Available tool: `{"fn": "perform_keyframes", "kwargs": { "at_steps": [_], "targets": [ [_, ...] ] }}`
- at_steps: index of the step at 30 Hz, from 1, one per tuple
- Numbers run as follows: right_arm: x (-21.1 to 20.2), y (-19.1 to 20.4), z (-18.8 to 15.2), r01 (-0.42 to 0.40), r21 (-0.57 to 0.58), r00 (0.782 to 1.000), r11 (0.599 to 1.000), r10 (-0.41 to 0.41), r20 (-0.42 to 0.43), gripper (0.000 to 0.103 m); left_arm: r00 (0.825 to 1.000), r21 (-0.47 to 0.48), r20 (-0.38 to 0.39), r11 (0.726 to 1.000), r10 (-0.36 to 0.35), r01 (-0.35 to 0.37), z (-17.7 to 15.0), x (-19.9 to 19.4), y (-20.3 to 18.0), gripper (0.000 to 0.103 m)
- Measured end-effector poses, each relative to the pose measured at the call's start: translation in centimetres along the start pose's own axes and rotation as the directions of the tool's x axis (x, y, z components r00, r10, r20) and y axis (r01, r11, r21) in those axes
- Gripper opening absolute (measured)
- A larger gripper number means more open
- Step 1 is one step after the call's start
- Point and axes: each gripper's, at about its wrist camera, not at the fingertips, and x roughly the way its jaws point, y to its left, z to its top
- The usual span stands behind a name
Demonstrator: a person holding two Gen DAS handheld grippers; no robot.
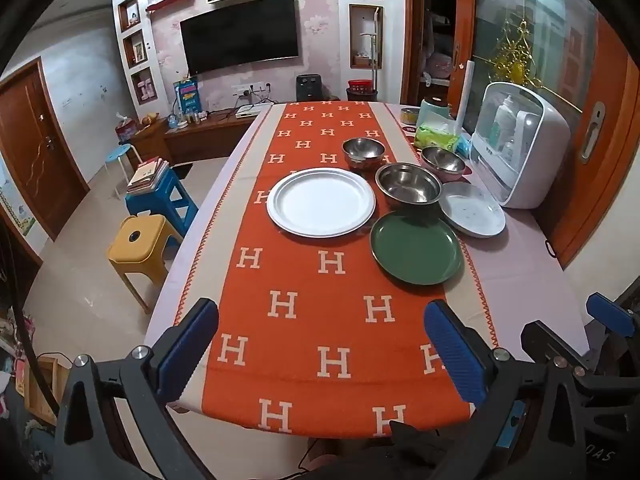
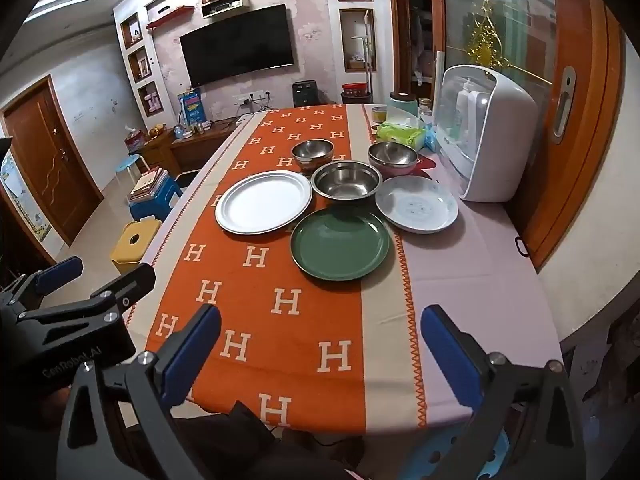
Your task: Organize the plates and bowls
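On the orange woven runner [image 1: 304, 320]:
- round white plate [image 1: 320, 202], glossy green plate [image 1: 415, 249]
- three steel bowls, nearest one [image 1: 408, 188]
- left gripper [image 1: 320, 356], right gripper [image 2: 320, 356]: jaws wide, empty

Home living room: wall television [image 1: 240, 34], dining table [image 1: 516, 264].

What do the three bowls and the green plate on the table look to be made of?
The three round shiny bowls look like polished stainless steel: grey, mirror-like reflections. The round dark green plate has a smooth, low-gloss surface with a darker rim; enamelled metal or melamine, can't tell which.
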Motion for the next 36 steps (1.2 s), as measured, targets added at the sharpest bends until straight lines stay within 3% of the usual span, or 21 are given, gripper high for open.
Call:
{"fn": "perform_keyframes", "kwargs": {
  "at_steps": [36],
  "targets": [
    [2.0, -1.7, 0.8, -0.009, -0.007, 0.999, 1.000, 0.009, -0.040, 0.101, 1.000, 0.000, -0.002, 1.000, 0.010, -0.010, 1.7, 0.9, -1.5, 0.101]
  ]
}}
